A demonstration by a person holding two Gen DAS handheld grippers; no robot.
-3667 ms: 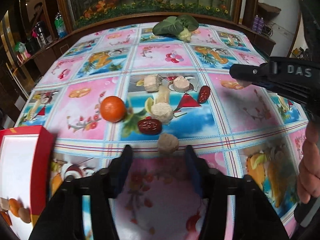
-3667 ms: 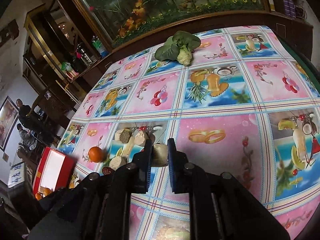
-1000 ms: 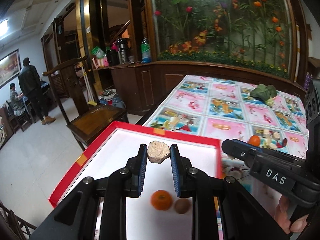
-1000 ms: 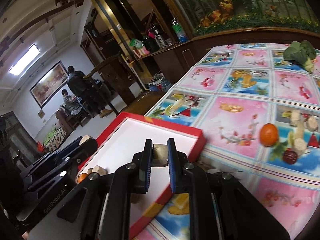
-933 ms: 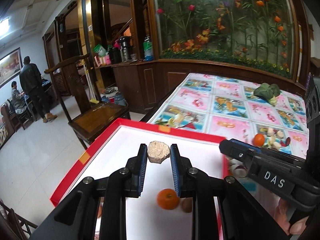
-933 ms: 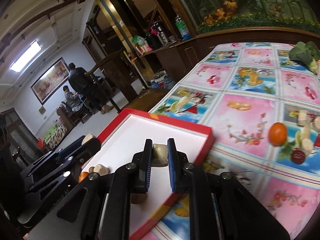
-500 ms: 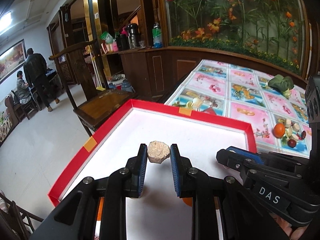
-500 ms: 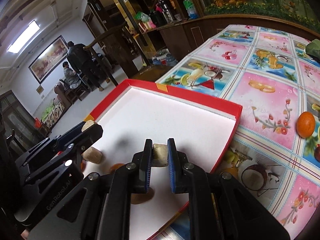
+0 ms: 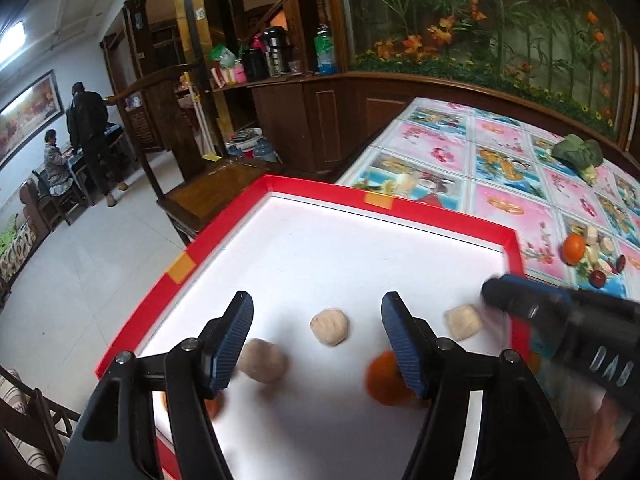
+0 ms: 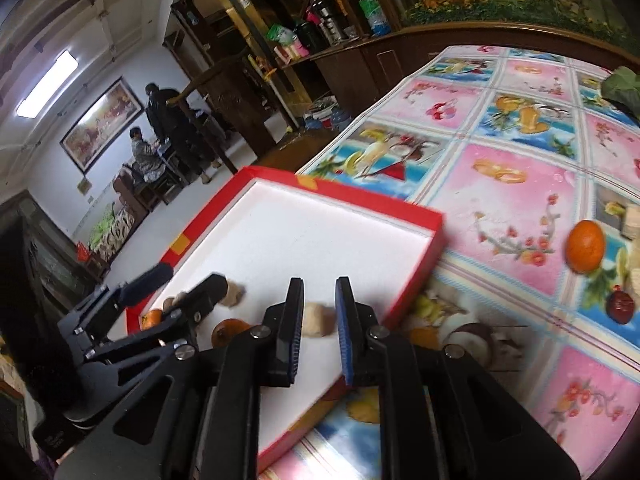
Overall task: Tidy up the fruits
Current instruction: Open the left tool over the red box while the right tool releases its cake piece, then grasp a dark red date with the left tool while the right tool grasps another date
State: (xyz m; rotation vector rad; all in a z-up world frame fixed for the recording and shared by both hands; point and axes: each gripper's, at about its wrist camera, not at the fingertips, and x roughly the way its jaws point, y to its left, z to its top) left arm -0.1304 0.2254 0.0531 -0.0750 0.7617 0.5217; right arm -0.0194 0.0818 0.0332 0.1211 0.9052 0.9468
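Over a red-rimmed white tray point(image 9: 440, 222), the left wrist view shows the left gripper point(image 9: 316, 314) with fingers spread wide and empty. A pale round fruit piece point(image 9: 330, 327) lies on the tray floor between them, beside a second pale piece point(image 9: 263, 361), a blurred orange point(image 9: 382, 380) and a squarish pale piece point(image 9: 463, 322).

From the right wrist view, the right gripper point(image 10: 318, 304) is parted slightly, a pale lump point(image 10: 316, 320) loose between its fingers on the tray. Another orange point(image 10: 586, 245) sits on the patterned tablecloth point(image 10: 508, 196).
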